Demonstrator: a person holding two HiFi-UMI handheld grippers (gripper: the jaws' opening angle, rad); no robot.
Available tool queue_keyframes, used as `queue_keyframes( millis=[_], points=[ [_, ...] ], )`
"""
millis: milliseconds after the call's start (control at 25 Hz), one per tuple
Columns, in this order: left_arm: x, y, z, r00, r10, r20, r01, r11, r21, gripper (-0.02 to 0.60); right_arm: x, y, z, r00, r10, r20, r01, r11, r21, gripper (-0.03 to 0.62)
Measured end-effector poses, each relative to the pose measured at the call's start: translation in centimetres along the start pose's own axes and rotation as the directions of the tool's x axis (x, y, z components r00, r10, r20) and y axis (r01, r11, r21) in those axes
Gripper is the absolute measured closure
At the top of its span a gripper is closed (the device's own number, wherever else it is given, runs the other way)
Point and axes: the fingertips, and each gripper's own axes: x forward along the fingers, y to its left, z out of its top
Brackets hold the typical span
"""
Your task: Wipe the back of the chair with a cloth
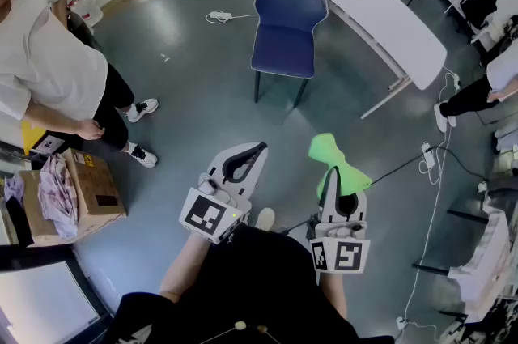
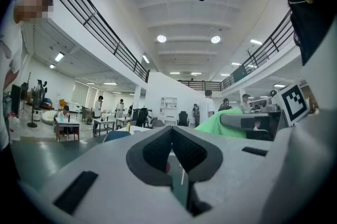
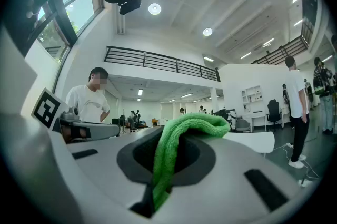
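**Cloth clamped in the right gripper, chair well ahead**

Head view first: the blue chair point(image 1: 287, 23) stands well out across the grey floor, tucked beside the long white table point(image 1: 388, 19), its back facing us. Down low, both tools are up in front of the person's body. The left gripper point(image 1: 247, 159) has its jaws pressed together with nothing in them. The right gripper point(image 1: 333, 176) is pinching the green cloth point(image 1: 330, 155), which fans out above its tips. Neither tool is anywhere near the chair. Off to the left, a person in a white shirt point(image 1: 48, 59) stands by a cardboard box point(image 1: 89, 188).

Over to the left gripper view: the dark pads point(image 2: 158, 149) meet at their tips, and nothing sits between them. The cloth point(image 2: 221, 125) shows just to the right, and a sliver of the chair point(image 2: 116, 135) is far behind.

Right gripper view: jaws clenched on the cloth point(image 3: 174, 149), which runs up the seam between them and folds over the top.
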Motion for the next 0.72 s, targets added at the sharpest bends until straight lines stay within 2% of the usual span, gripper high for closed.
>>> queue_keyframes(
  millis=[440,720],
  points=[
    [0.5,-0.9,-0.1,1.000,-0.002,-0.001,0.002,1.000,0.004,0.577,-0.4,-0.9,0.0,1.000,-0.001,0.002,0.001,1.000,0.005,0.574],
    [1.4,-0.9,0.1,1.000,-0.003,0.002,0.003,0.999,0.049,0.577,-0.5,-2.0,0.6,1.000,0.019,0.012,-0.019,0.999,0.036,0.574]
  ],
)
